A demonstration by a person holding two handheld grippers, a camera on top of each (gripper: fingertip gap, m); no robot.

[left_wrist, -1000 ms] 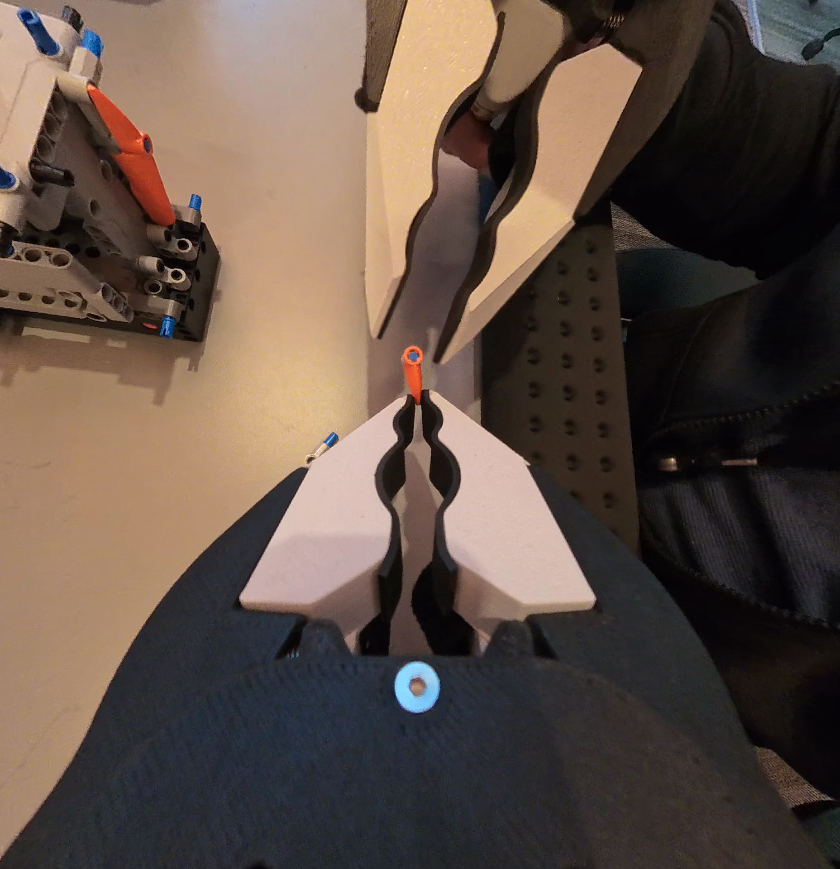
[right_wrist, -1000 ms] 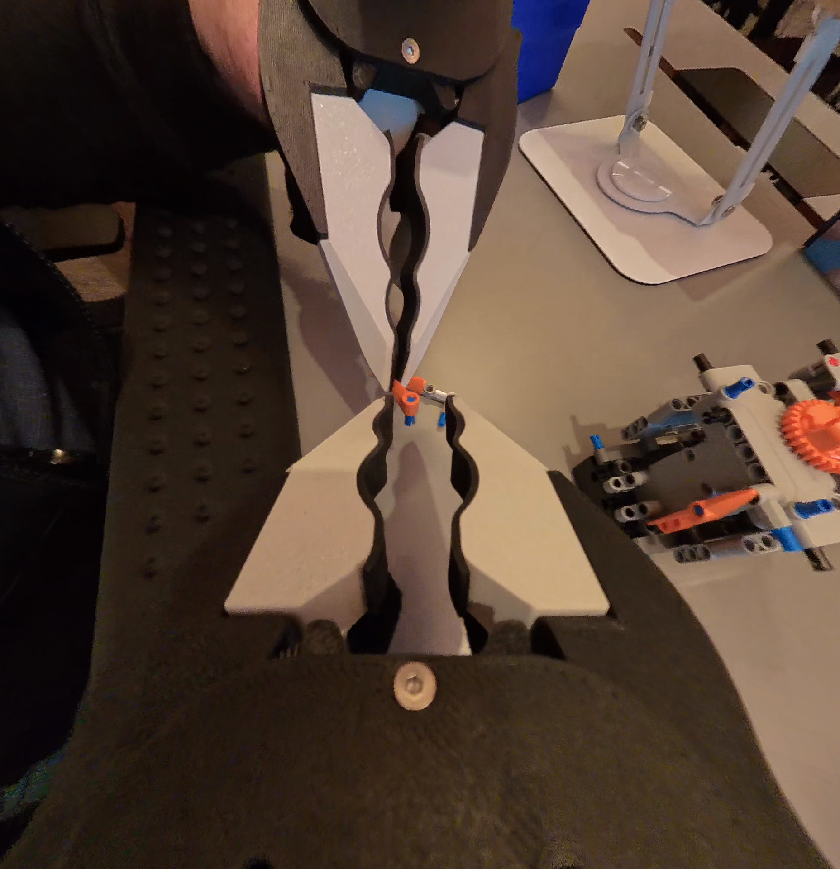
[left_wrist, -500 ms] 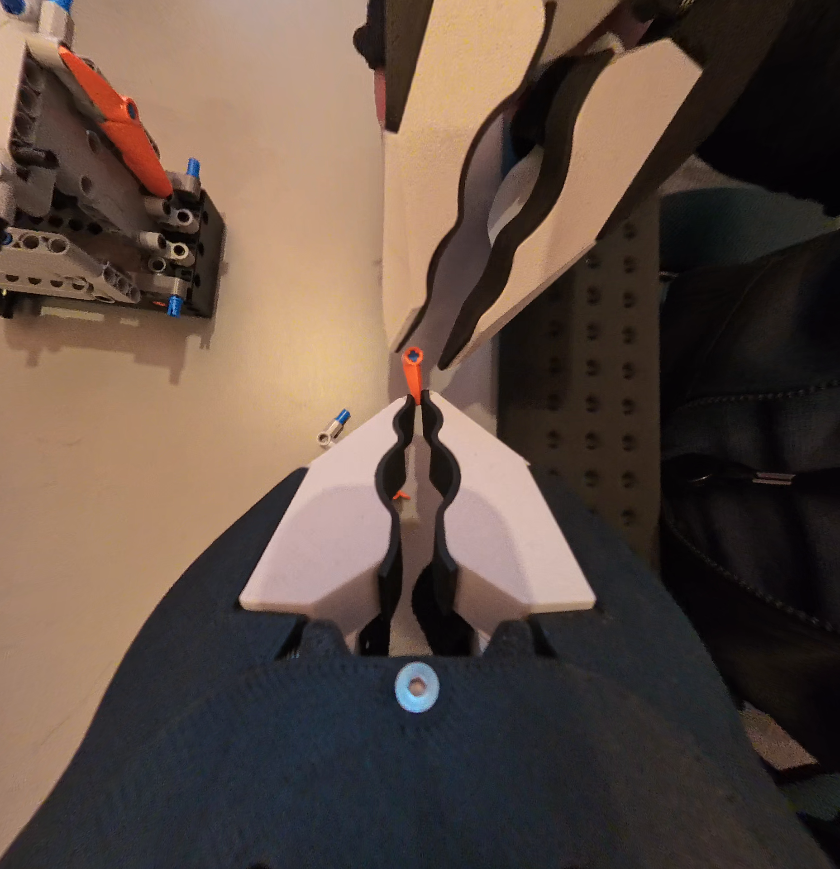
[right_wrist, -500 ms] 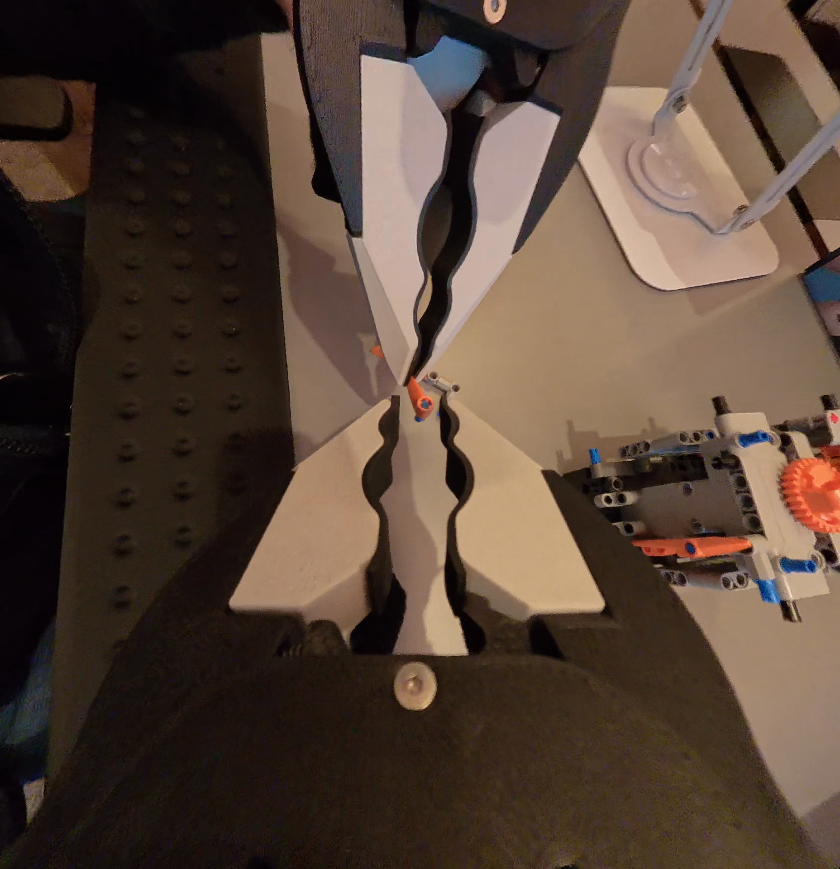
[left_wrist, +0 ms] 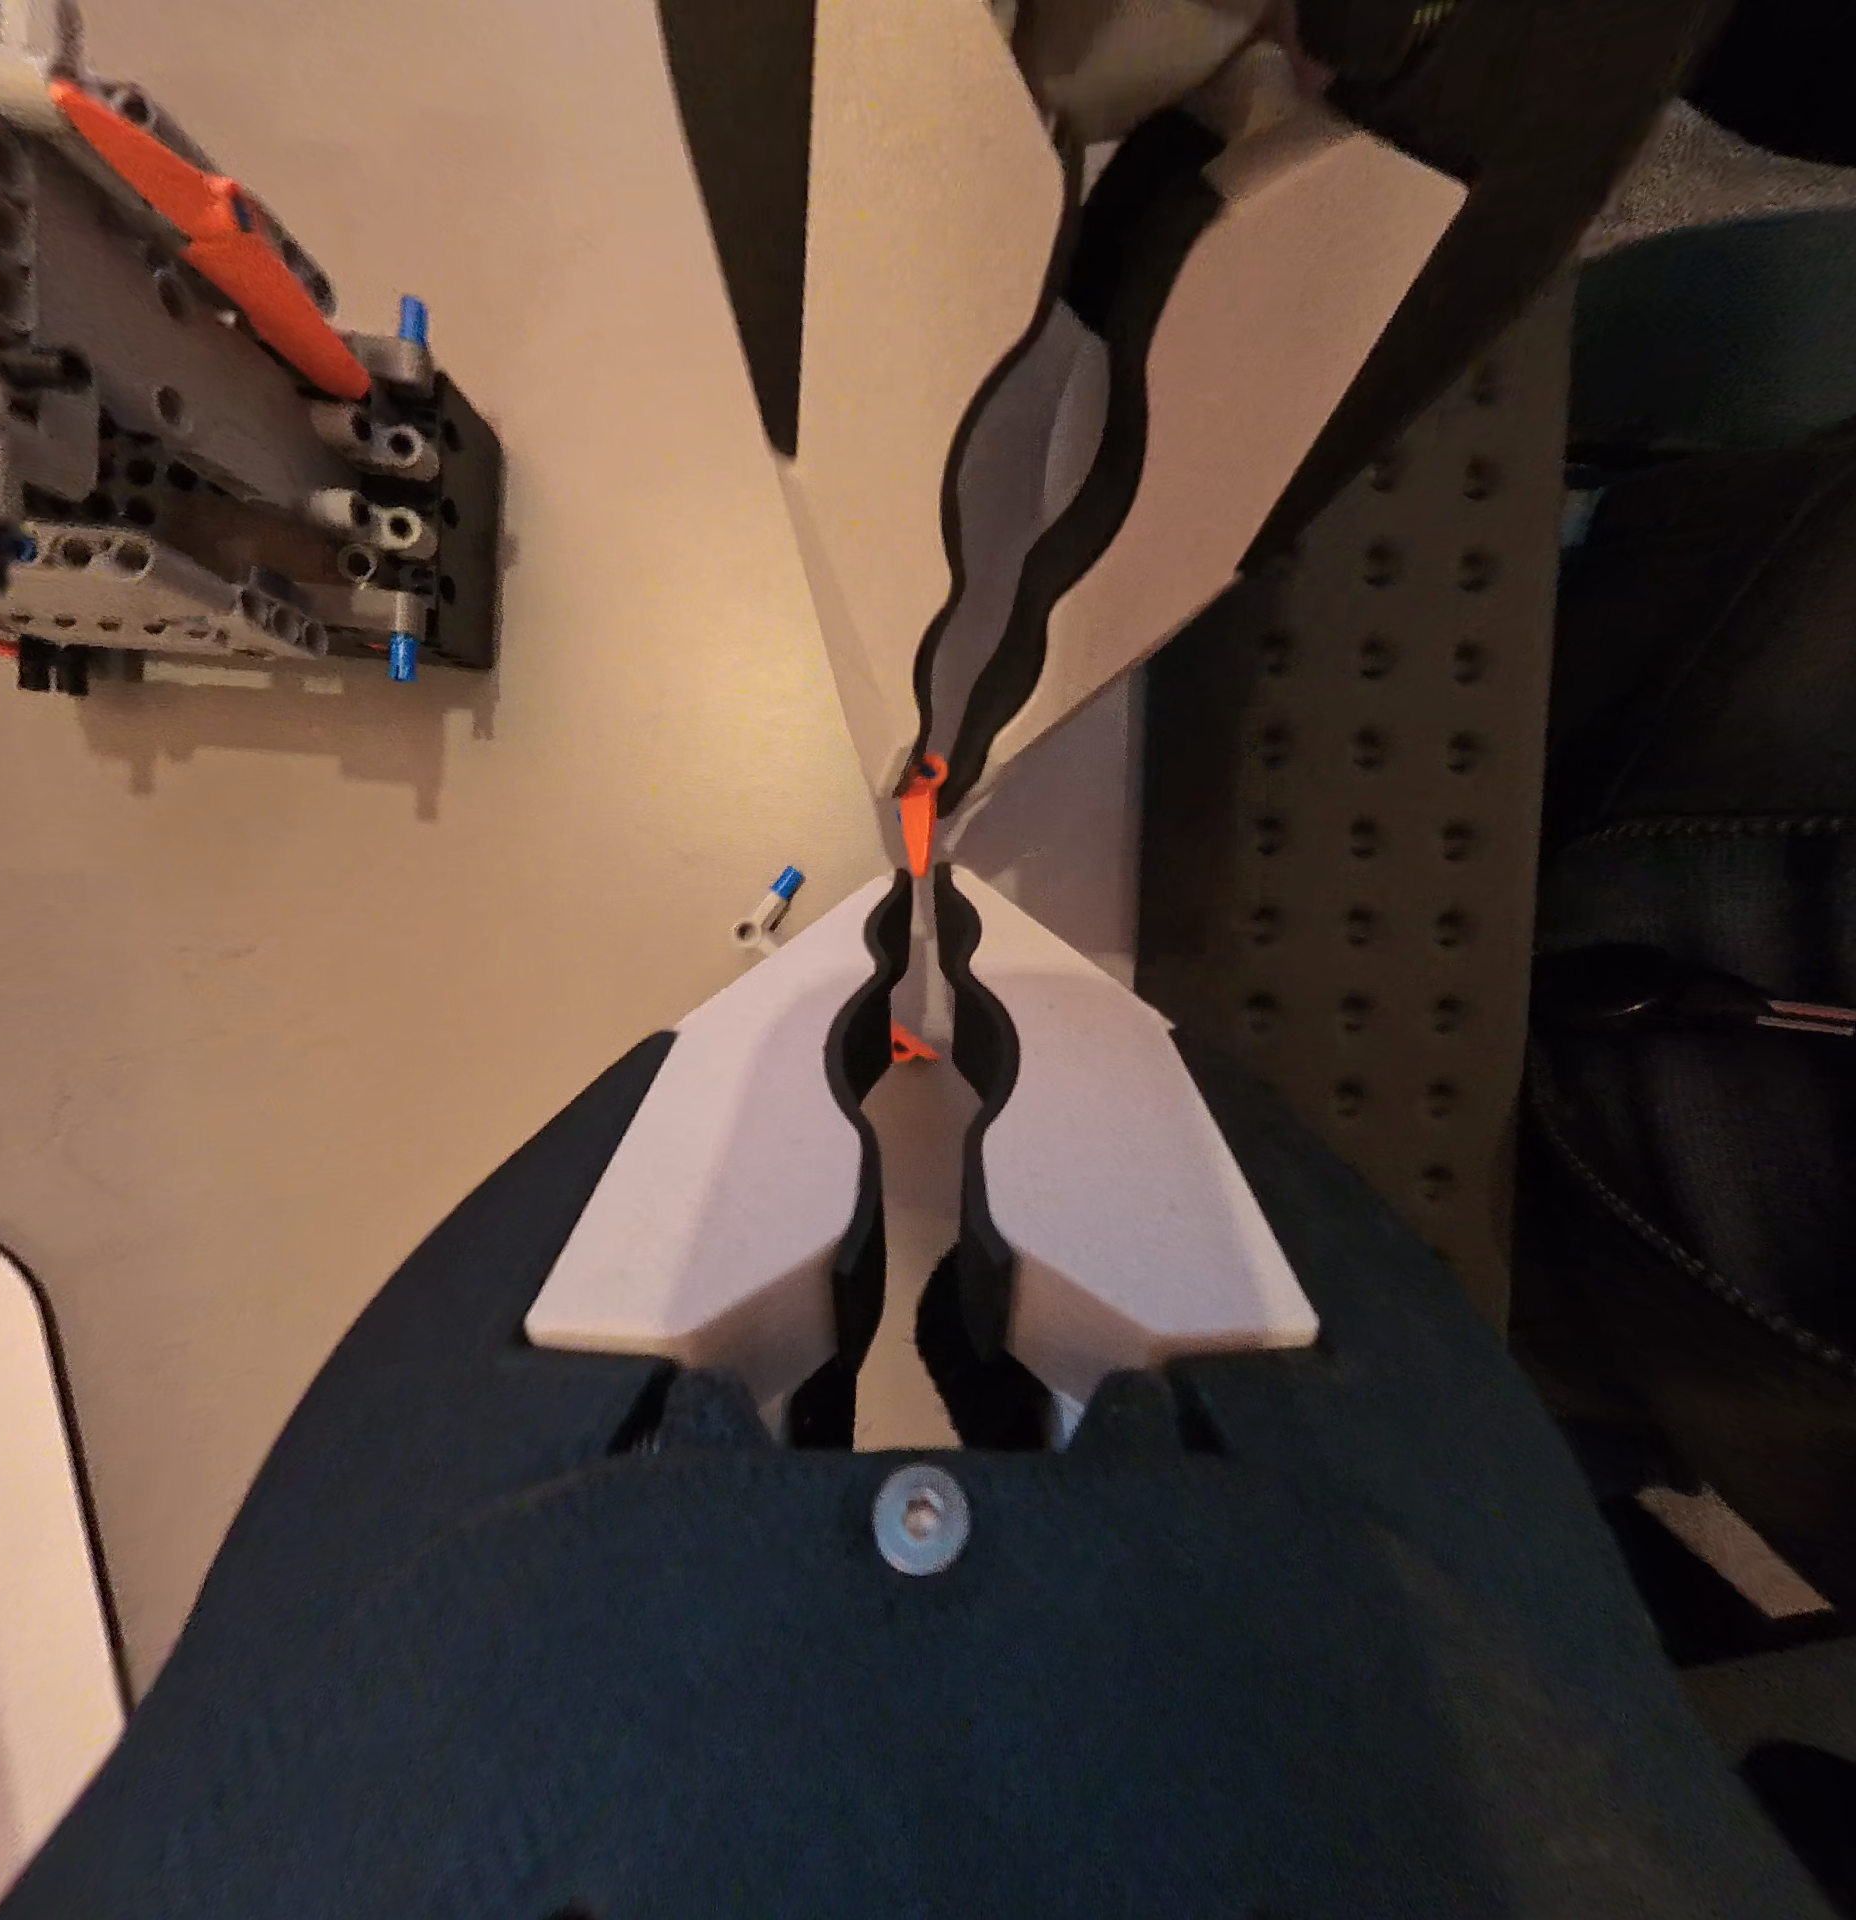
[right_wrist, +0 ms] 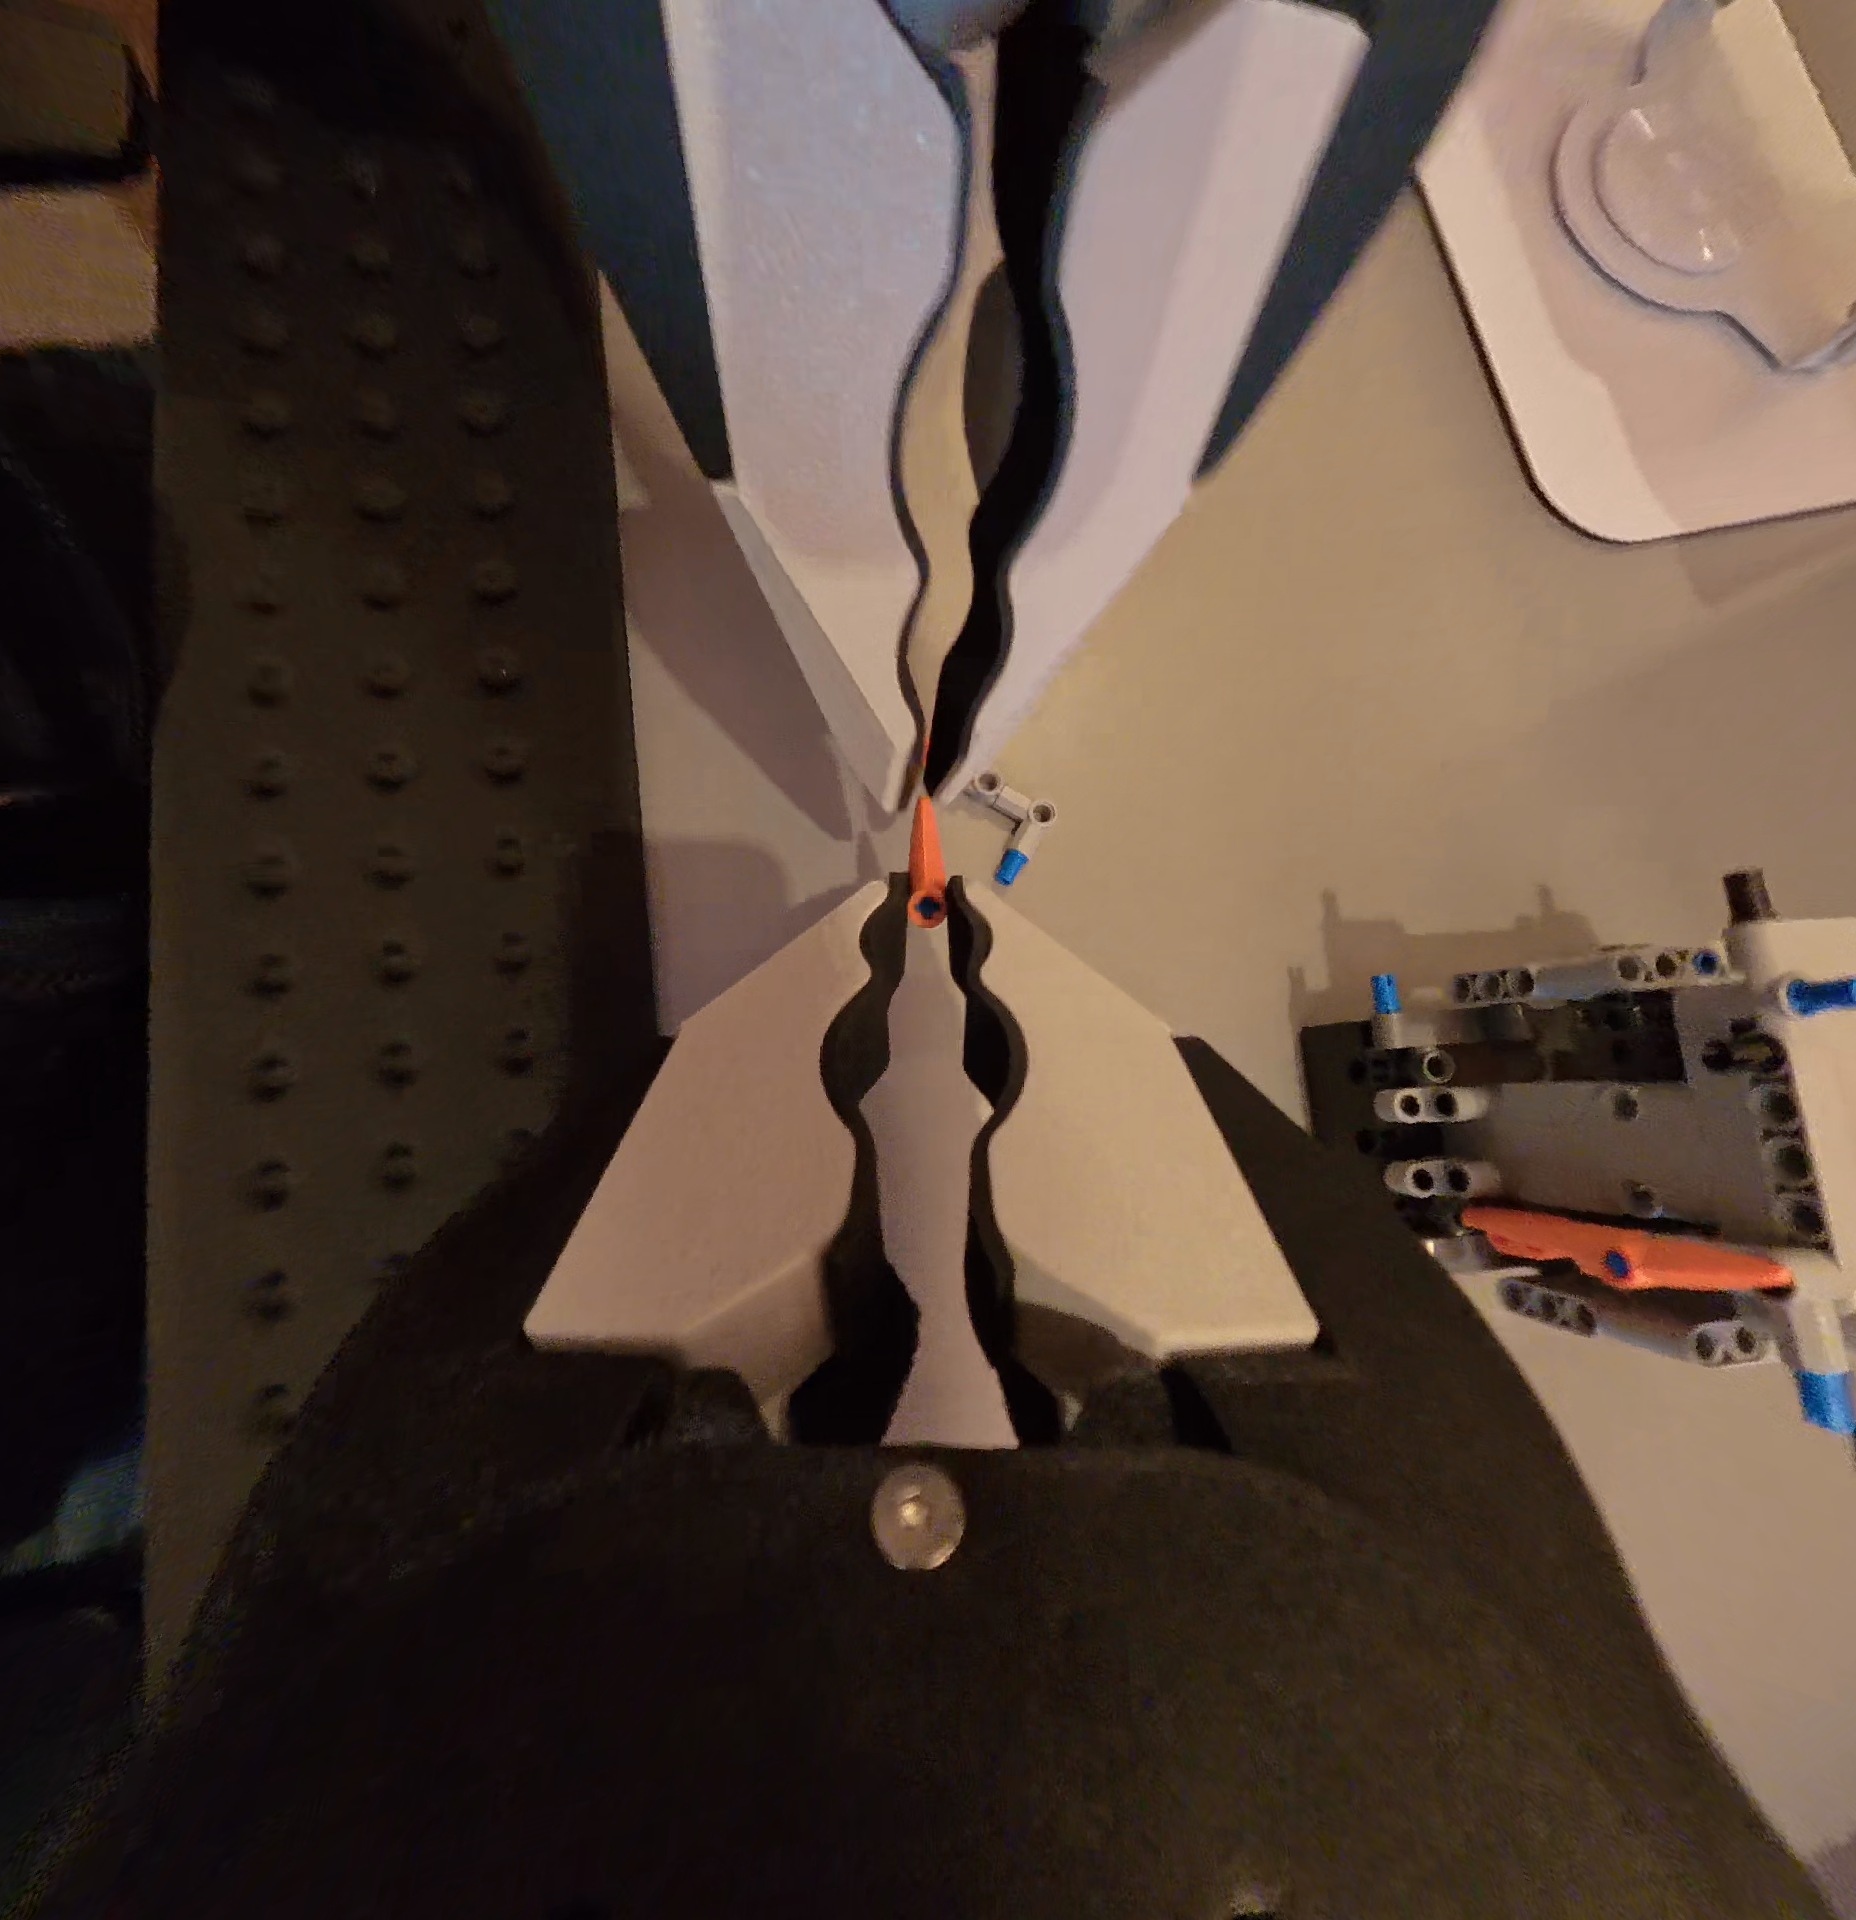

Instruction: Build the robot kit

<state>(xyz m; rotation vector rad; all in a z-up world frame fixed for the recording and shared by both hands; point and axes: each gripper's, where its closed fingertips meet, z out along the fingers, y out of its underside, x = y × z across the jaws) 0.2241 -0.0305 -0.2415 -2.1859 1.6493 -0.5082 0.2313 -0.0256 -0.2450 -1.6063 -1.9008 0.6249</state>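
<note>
So the small orange piece [left_wrist: 920, 821] is sitting dead centre of both frames, strung between the two grippers tip to tip above the tan table [left_wrist: 280, 935]. The left gripper [left_wrist: 922, 875] is pinching its narrow end, fingers squeezed nearly together. In the right wrist view the right gripper [right_wrist: 929, 902] is closing round the fatter end with the blue pin, though I can't tell if the pads are really gripping yet. A little grey connector with a blue pin [right_wrist: 1012, 826] is lying on the table just right of centre. The half-built grey, black and orange brick model [right_wrist: 1630, 1153] is sitting at the right edge, a white stand base [right_wrist: 1589, 343] is showing upper right, and a black studded mat [right_wrist: 373, 727] is running down the left.
</note>
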